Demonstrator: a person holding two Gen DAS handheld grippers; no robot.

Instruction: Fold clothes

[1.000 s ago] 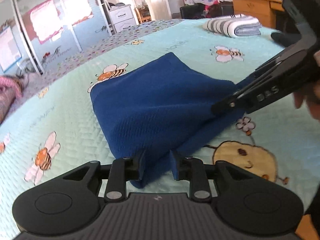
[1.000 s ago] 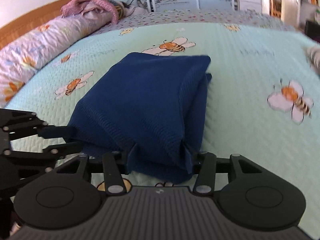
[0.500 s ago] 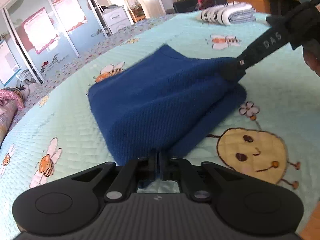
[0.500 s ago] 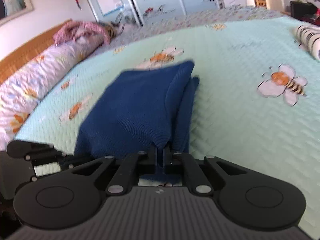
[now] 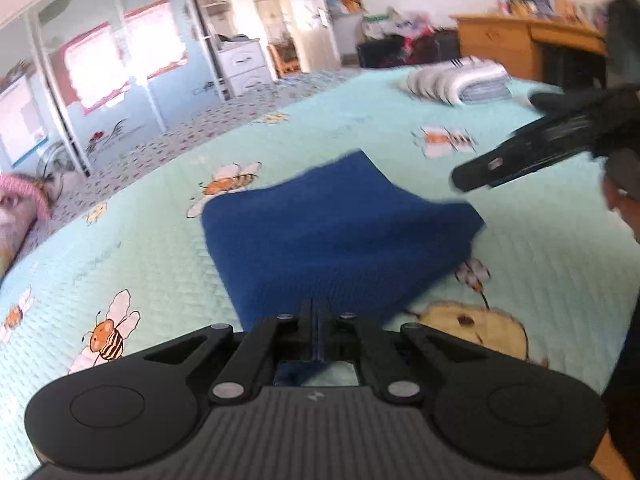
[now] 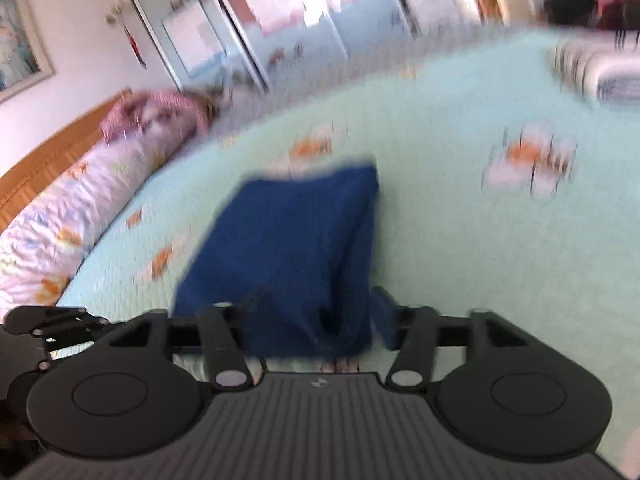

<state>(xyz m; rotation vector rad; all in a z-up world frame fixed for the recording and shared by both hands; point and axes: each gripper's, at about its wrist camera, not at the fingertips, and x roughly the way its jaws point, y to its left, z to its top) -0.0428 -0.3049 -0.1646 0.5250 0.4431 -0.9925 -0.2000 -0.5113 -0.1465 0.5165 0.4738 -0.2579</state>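
A folded dark blue knit garment (image 5: 336, 236) lies on the pale green bee-print bedspread (image 5: 140, 248). My left gripper (image 5: 316, 320) is shut on the near edge of the garment. My right gripper (image 6: 312, 316) has its jaws wide apart around the garment's near end (image 6: 296, 248) and grips nothing. In the left wrist view the right gripper (image 5: 480, 172) hangs in the air above and to the right of the garment, clear of the cloth. The right wrist view is blurred by motion.
A folded striped stack (image 5: 456, 82) lies at the far right of the bed. A wooden desk (image 5: 520, 40) stands beyond it. A floral bolster (image 6: 60, 224) and a pink garment (image 6: 152, 112) lie along the wooden headboard. Wardrobe doors (image 5: 100, 64) line the far wall.
My right gripper has opened, let go of the garment's corner and lifted away to the right. The corner has dropped flat. My left gripper stays shut on the near edge.
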